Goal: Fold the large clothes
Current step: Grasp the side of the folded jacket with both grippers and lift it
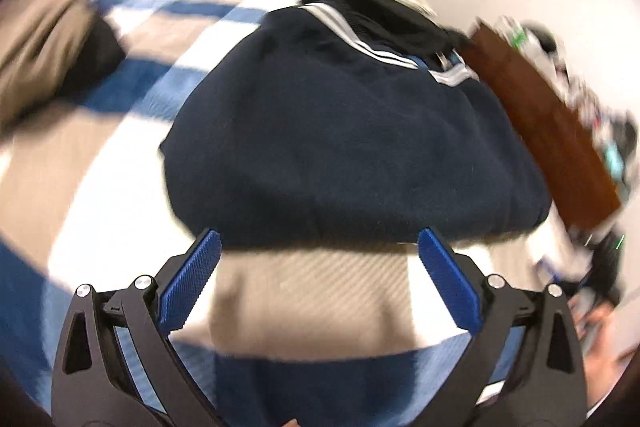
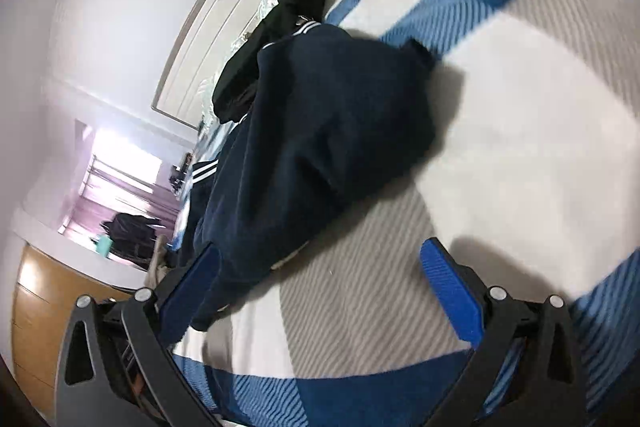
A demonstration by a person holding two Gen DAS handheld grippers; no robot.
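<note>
Two grippers are held spread wide, nothing gripped: the left gripper (image 1: 318,241) just short of the navy garment (image 1: 352,147) bunched on the striped blanket (image 1: 312,299), the right gripper (image 2: 320,251) beside its loose corner. Only one layer could get pinched, so the fold might be dragged apart.

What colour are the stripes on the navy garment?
White stripes on the navy garment, clearest in the left wrist view.

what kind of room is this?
Most likely a bedroom: the navy garment lies on a bed with a blue-and-white striped blanket, a white headboard behind it, and a wooden dresser nearby.
</note>
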